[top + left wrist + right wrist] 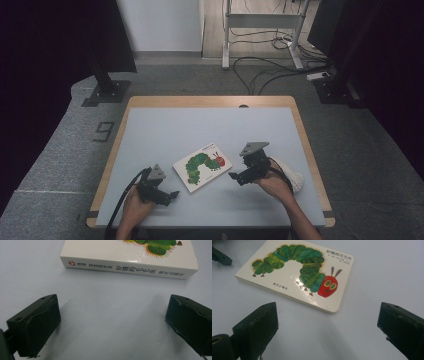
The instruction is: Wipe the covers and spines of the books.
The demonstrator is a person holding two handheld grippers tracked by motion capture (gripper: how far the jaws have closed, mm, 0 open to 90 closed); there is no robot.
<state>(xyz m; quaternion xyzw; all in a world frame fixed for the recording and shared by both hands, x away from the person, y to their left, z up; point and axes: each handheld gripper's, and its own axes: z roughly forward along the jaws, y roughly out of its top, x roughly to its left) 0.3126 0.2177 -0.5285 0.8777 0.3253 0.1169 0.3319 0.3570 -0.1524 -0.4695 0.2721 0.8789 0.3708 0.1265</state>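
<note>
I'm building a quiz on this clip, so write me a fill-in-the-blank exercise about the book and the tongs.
1. The book lies flat and shut, between the left tongs and the ____ tongs.
2. Its cover shows a green caterpillar with a ____ head.
3. Both tongs are ____, with nothing between their jaws.
4. The left tongs face the book's ____, which bears printed characters.

Missing words: right; red; open; spine
</note>
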